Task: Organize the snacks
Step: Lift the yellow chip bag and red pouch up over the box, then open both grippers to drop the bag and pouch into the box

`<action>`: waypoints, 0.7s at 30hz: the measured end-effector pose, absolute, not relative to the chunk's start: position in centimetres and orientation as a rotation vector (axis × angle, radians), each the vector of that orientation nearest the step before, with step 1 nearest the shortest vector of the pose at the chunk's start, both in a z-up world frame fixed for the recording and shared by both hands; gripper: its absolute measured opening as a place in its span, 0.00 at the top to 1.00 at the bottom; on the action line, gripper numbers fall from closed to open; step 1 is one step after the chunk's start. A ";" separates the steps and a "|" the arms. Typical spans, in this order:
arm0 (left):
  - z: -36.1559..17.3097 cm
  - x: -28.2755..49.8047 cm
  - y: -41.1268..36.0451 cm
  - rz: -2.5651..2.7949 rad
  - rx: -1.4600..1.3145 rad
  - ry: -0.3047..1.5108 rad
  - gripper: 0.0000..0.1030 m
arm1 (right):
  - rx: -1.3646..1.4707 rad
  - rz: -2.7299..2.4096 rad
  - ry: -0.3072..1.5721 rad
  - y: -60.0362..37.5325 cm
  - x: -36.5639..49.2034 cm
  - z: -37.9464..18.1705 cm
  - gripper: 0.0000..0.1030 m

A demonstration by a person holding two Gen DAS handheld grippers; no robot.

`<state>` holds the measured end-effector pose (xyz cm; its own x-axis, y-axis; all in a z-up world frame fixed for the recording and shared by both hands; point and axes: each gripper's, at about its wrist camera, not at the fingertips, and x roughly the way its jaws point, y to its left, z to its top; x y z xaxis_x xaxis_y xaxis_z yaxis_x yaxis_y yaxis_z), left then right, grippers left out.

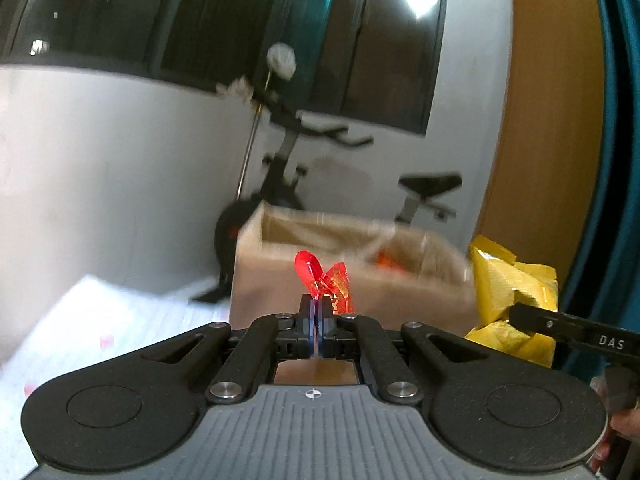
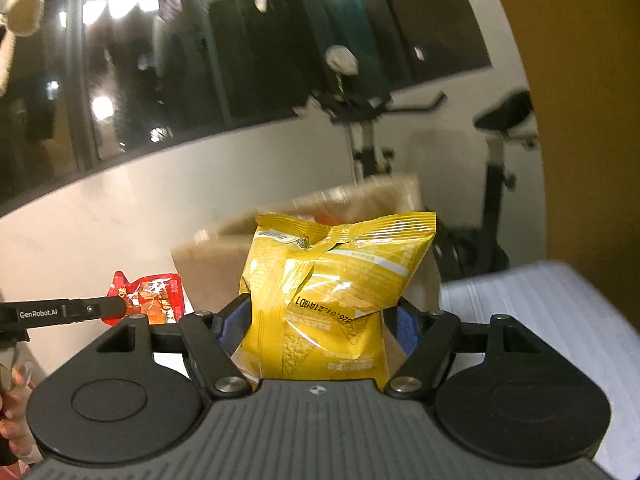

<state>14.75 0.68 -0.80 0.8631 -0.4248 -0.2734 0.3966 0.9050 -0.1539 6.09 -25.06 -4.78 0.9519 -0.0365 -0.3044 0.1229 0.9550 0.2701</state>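
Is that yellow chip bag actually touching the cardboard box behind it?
Cannot tell. In the right wrist view the yellow chip bag overlaps the blurred cardboard box; the left wrist view shows no clear gap either.

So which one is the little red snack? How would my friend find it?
Look in front of the open cardboard box. Two black tools are held up there, each with a packet. The little red snack is pinched in the left tool: small, shiny and red, while the big puffy packet is yellow.

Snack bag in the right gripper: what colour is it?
Yellow bag, clearest in the right wrist view.
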 end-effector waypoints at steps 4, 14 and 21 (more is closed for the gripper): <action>2.5 17.2 -0.6 -0.446 -0.081 0.249 0.97 | 0.267 -0.051 0.259 -25.7 9.4 -1.5 0.29; 3.8 26.8 -4.5 -0.456 -0.098 0.300 0.97 | 0.134 -0.070 0.305 -26.2 20.6 1.5 0.29; 1.8 31.7 -5.1 -0.415 -0.069 0.428 0.97 | 0.000 -0.091 0.441 -24.4 25.8 -1.3 0.29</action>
<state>31.70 -5.05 1.80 0.8277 -0.4048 -0.3886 0.3761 0.9142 -0.1513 25.80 -24.40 -1.28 0.9005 -0.0878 -0.4258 0.0876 0.9959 -0.0201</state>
